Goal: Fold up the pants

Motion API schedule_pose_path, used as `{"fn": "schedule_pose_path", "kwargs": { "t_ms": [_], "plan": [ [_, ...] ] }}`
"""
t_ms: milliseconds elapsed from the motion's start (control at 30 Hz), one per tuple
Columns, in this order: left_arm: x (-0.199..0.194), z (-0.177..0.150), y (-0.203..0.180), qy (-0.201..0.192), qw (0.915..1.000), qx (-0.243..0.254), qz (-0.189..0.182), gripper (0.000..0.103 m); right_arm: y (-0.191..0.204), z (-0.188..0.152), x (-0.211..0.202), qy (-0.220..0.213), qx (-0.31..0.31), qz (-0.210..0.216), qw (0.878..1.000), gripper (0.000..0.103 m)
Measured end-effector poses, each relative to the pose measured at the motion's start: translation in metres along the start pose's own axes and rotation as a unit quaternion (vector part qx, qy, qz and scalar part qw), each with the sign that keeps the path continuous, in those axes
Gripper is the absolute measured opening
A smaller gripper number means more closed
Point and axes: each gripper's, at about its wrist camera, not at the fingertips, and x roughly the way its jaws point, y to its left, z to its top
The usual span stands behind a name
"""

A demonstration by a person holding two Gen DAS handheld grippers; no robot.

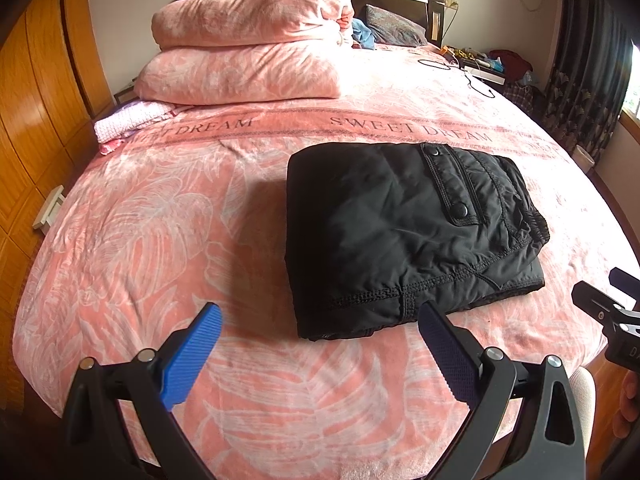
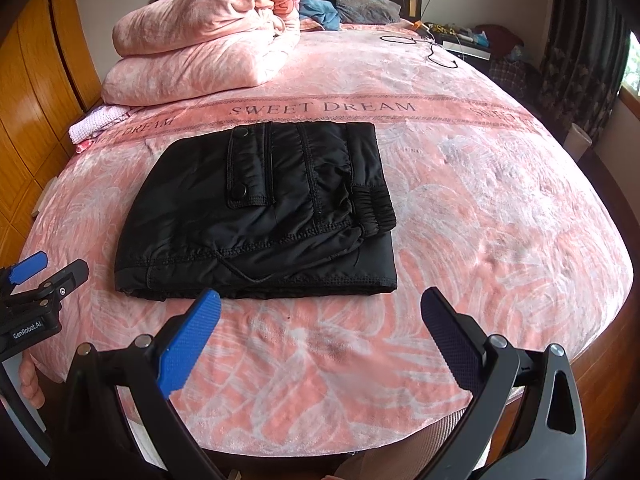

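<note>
Covering the bed (image 1: 160, 240), a pink blanket bears folded black pants (image 2: 260, 208).

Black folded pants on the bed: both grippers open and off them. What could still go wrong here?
1. The black puffy folded pants look springy; the top layer might creep open unpressed.
2. The elastic waistband bulges past the fold's right side, so the stack may slump there.
3. The open left hand-held gripper sits near the hem and could snag it.
</note>
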Motion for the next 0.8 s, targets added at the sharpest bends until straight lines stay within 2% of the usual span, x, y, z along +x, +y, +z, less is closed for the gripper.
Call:
{"fn": "schedule_pose_path", "kwargs": {
  "t_ms": [800],
  "plan": [
    [0.0042,0.0009,-0.0015,0.005,1.0000,0.007,0.001,0.099,-0.0015,-0.0048,0.0050,0.005,0.000,-0.005,1.000,0.100]
  ]
}}
